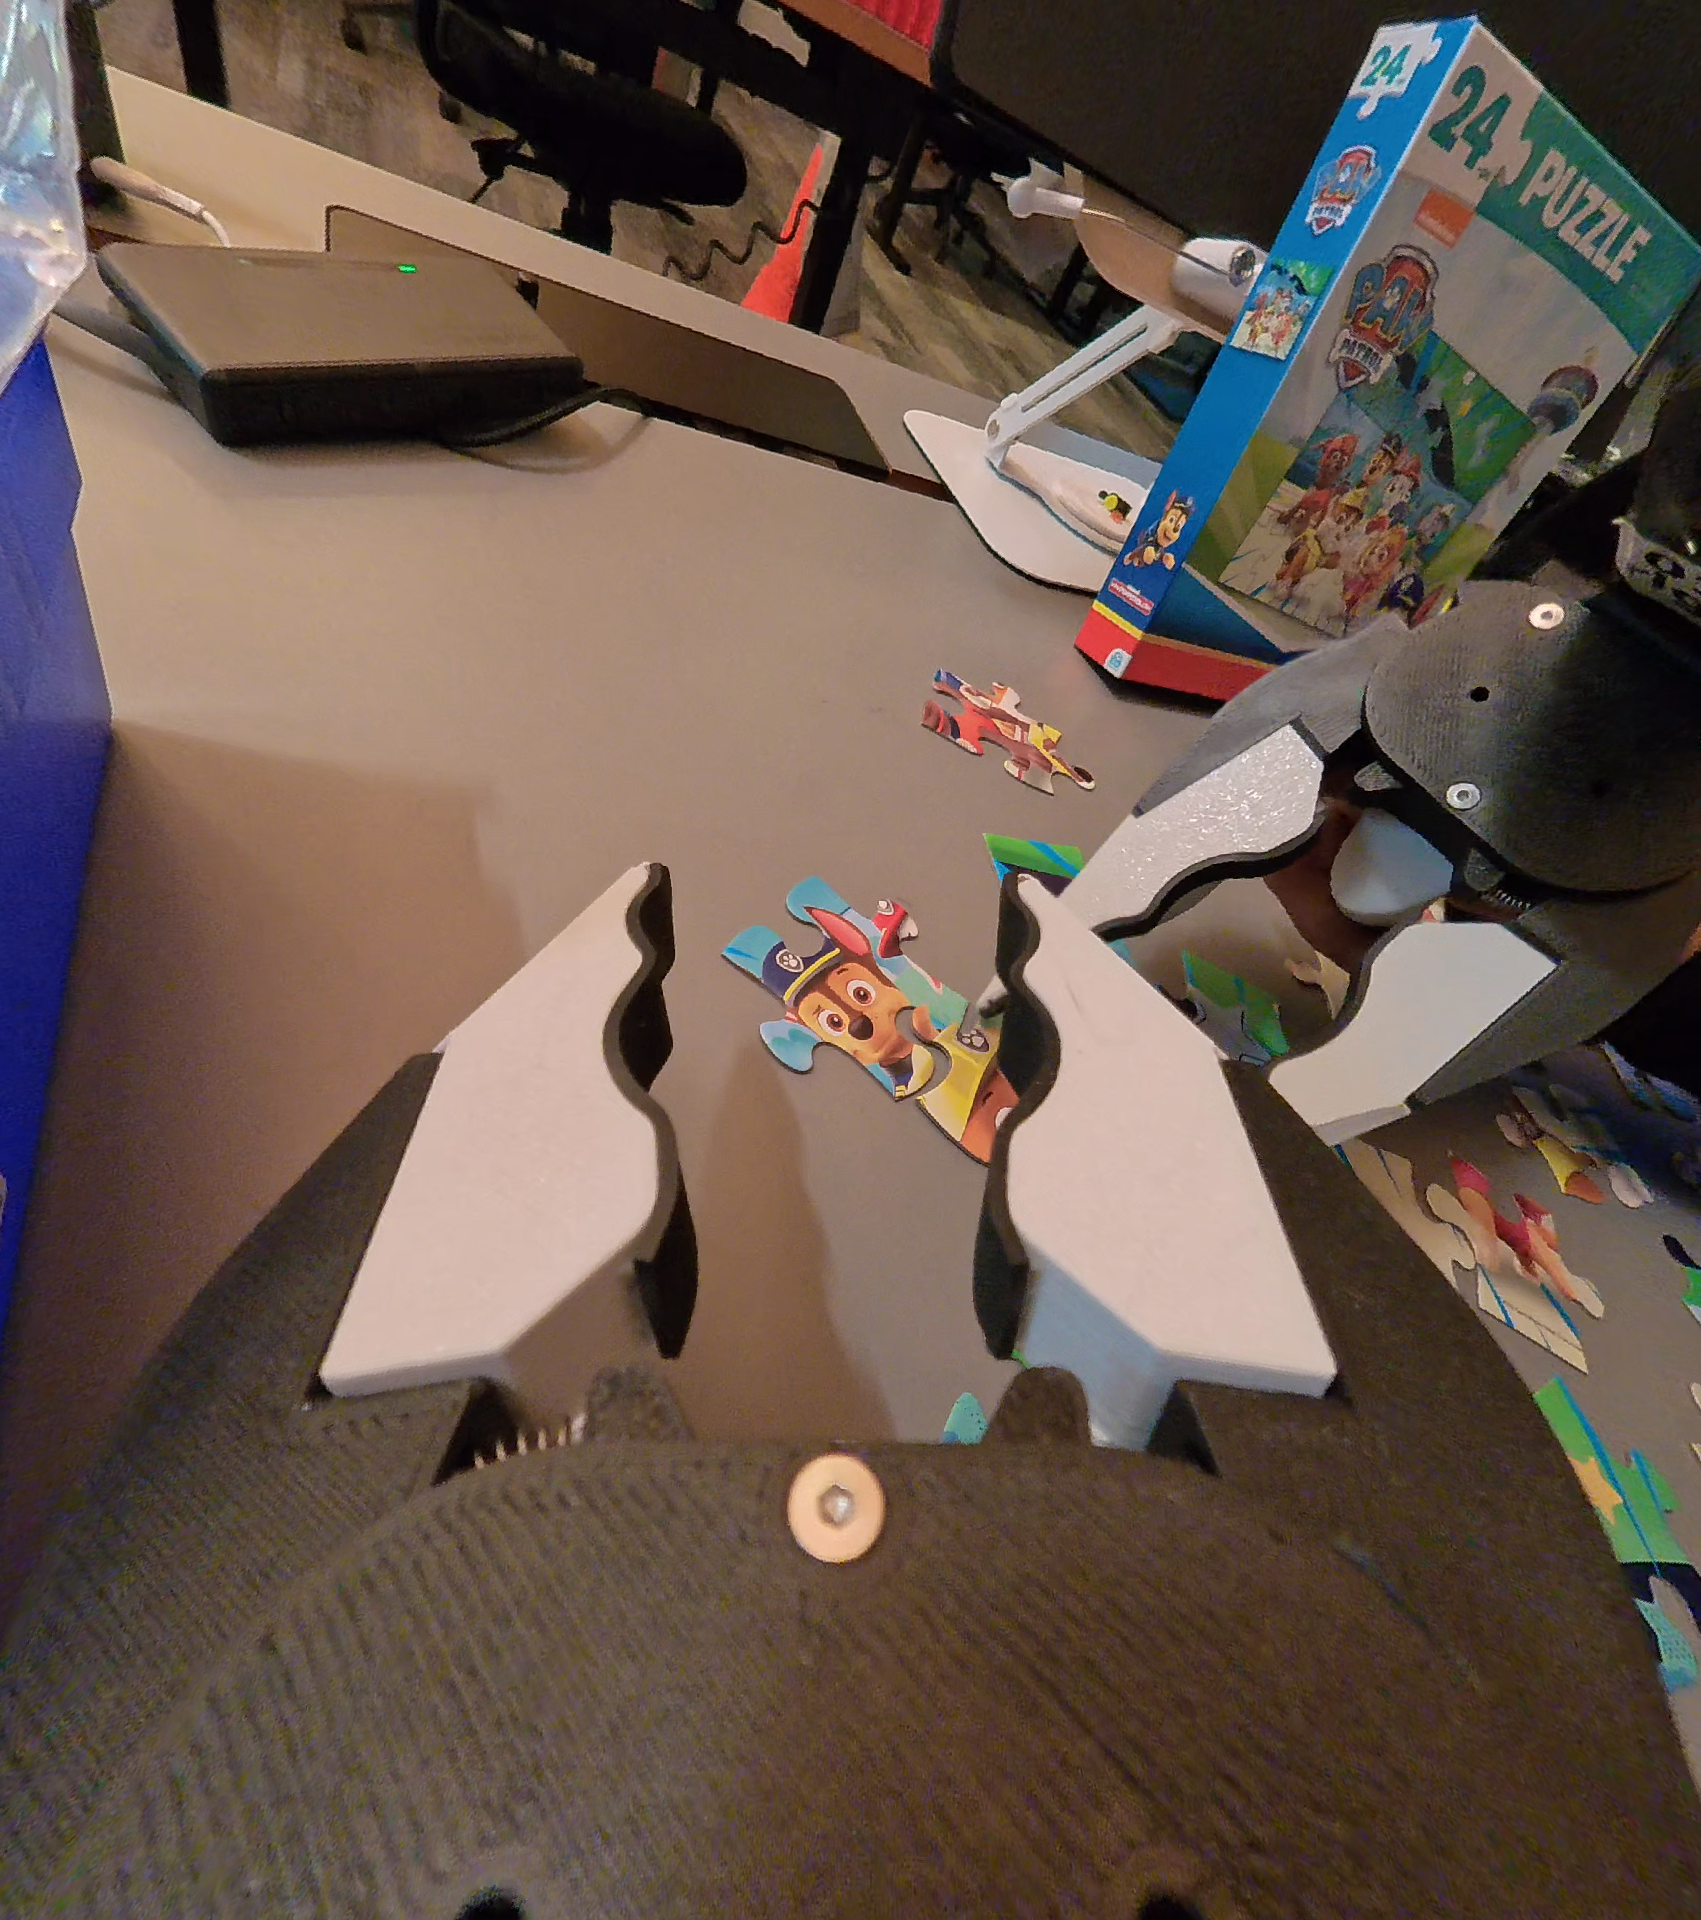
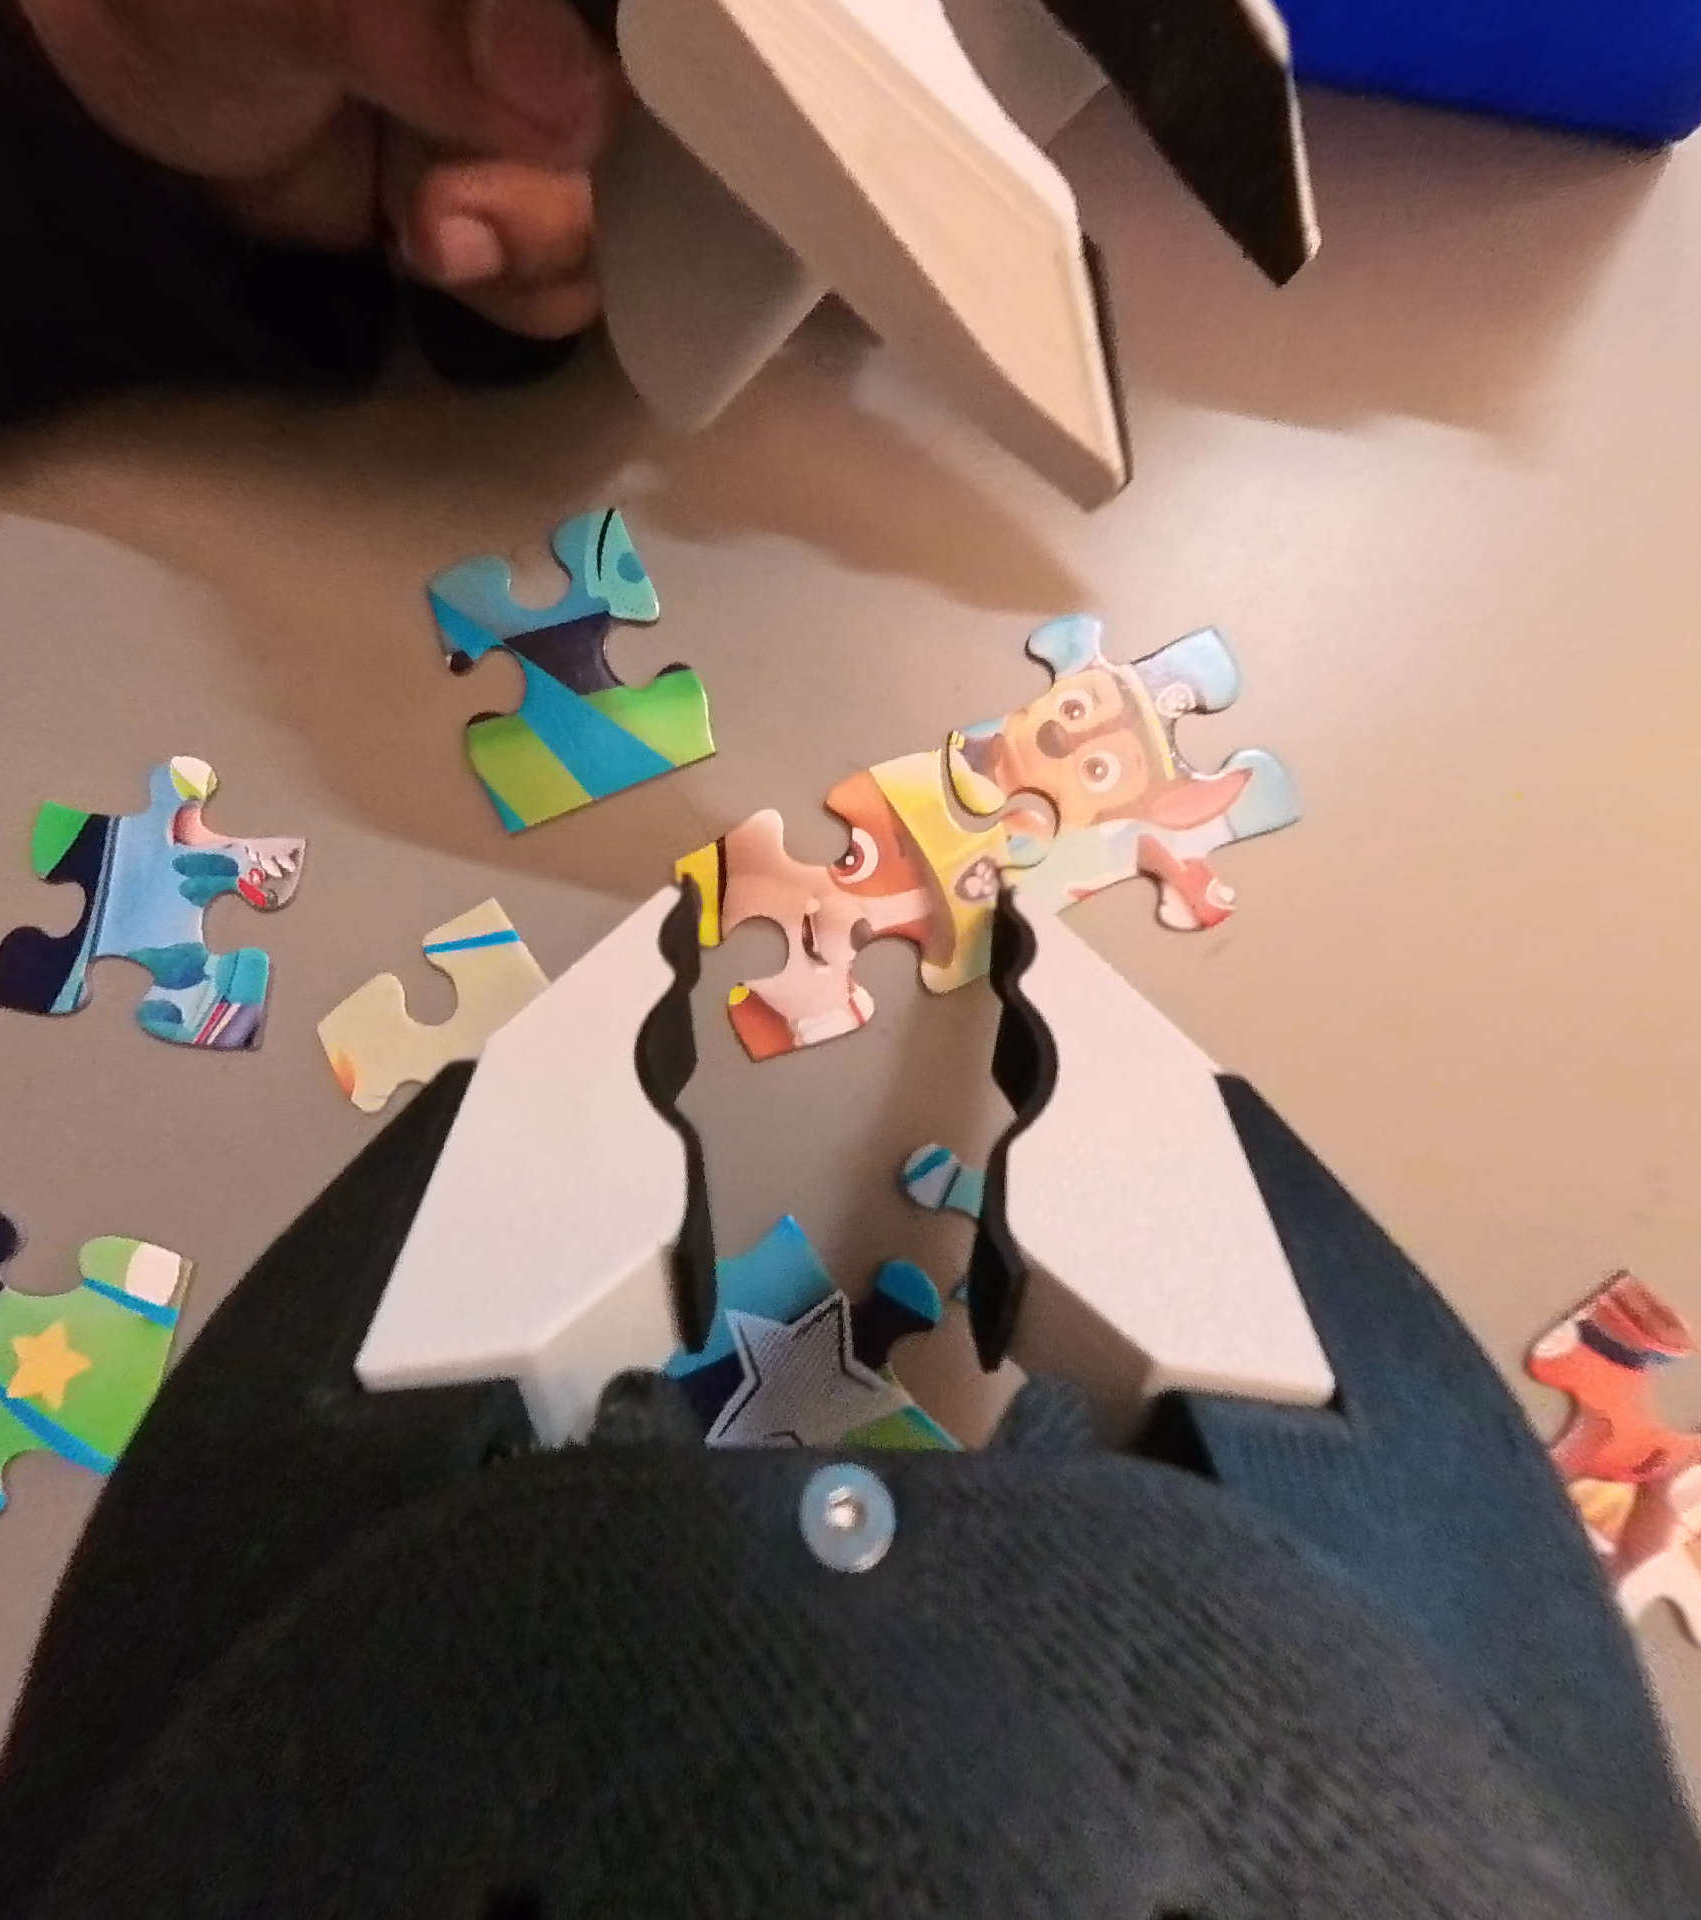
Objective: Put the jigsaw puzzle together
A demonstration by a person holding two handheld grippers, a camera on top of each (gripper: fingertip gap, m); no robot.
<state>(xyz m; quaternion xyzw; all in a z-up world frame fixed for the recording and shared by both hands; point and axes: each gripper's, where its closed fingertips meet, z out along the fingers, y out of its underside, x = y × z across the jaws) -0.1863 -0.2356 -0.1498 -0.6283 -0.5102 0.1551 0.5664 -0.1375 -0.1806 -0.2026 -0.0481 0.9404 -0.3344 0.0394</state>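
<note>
While both tongs stand spread and hold nothing, your right gripper (image 2: 841, 914) brackets the orange-dog puzzle piece (image 2: 825, 925), joined to the brown-dog piece (image 2: 1126, 779), flat on the grey table (image 1: 472, 665). Your left gripper (image 1: 835, 914) hovers near. Judge the card thin, light, bendable; take its side edges.

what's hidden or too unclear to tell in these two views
- Left wrist view: the yellow-helmet puzzle piece is partly hidden behind the left tool's right finger.
- Right wrist view: whether the right tool's tips touch that piece is unclear, blurred.
- Right wrist view: the star piece is mostly covered by the tool body.
- Left wrist view: the puzzle box is cut off by the right tool.
</note>
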